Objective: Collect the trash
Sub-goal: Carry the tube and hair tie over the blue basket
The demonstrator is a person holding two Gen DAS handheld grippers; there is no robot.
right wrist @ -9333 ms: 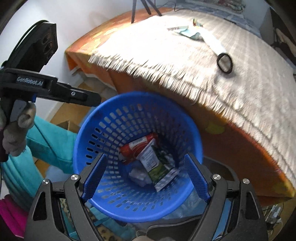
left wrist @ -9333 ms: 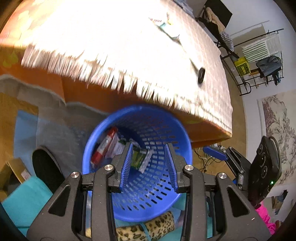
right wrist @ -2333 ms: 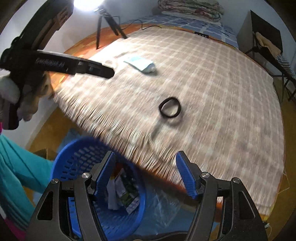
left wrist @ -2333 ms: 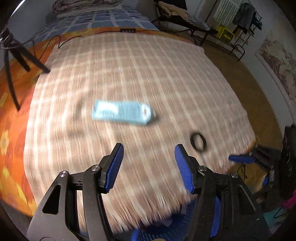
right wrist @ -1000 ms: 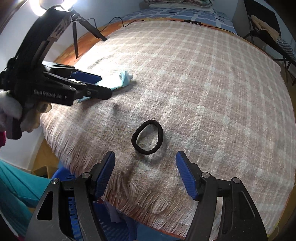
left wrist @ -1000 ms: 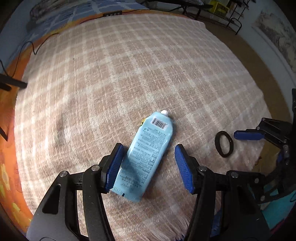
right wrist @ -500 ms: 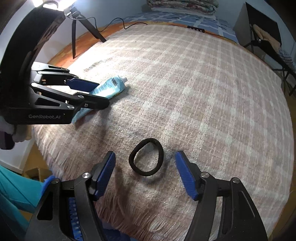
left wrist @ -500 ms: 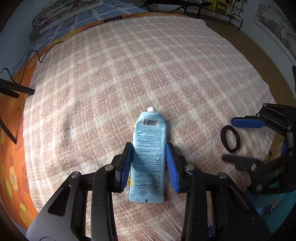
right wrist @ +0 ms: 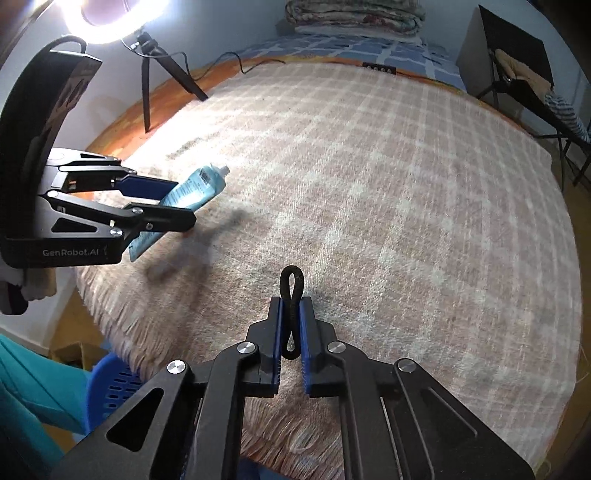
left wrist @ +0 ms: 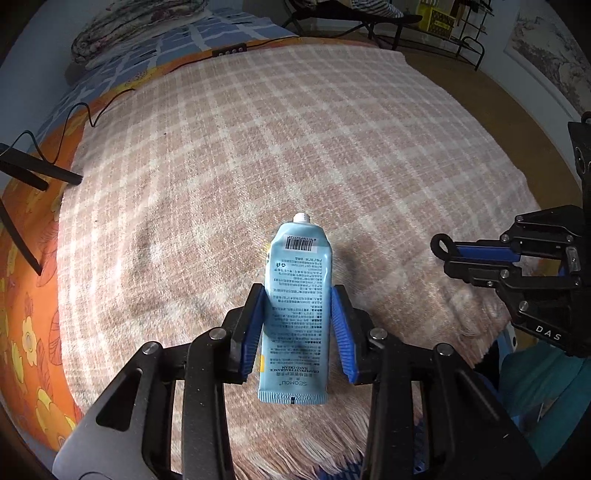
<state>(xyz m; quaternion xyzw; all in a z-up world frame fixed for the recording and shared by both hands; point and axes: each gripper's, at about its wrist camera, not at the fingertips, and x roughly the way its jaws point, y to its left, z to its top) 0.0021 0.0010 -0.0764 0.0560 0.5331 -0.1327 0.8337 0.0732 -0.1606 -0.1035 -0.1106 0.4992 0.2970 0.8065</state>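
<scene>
Between the blue pads of the left gripper (left wrist: 298, 325) sits the light blue tube (left wrist: 297, 295), pinched across its lower body, white nozzle pointing away from the camera and barcode up top, crimped end hanging down nearest the lens. It casts a shadow on the plaid blanket (left wrist: 258, 147) to its right, so it looks lifted clear of the cloth! From the right wrist view the same tube (right wrist: 195, 190) juts out at a slant past the left gripper's fingers (right wrist: 147, 186), with a dark shadow below it on the weave.

Over to the right gripper (right wrist: 291, 332): its jaws have just been closing, and they are now clamped on the black hair tie (right wrist: 291, 295), squashed flat into a narrow loop, the top end poking out beyond the fingertips and a small loop showing behind the pads. In the left wrist view that loop (left wrist: 440, 245) peeks from the tip of the right gripper at the blanket's right edge.

Both grippers work near the fringed edge of the blanket. Below that edge, at lower left in the right wrist view, is the blue perforated basket (right wrist: 110, 384), with a teal sleeve (right wrist: 33, 384) beside it. Farther back, a tripod (right wrist: 166, 70) stands under a bright ring light (right wrist: 107, 14).
</scene>
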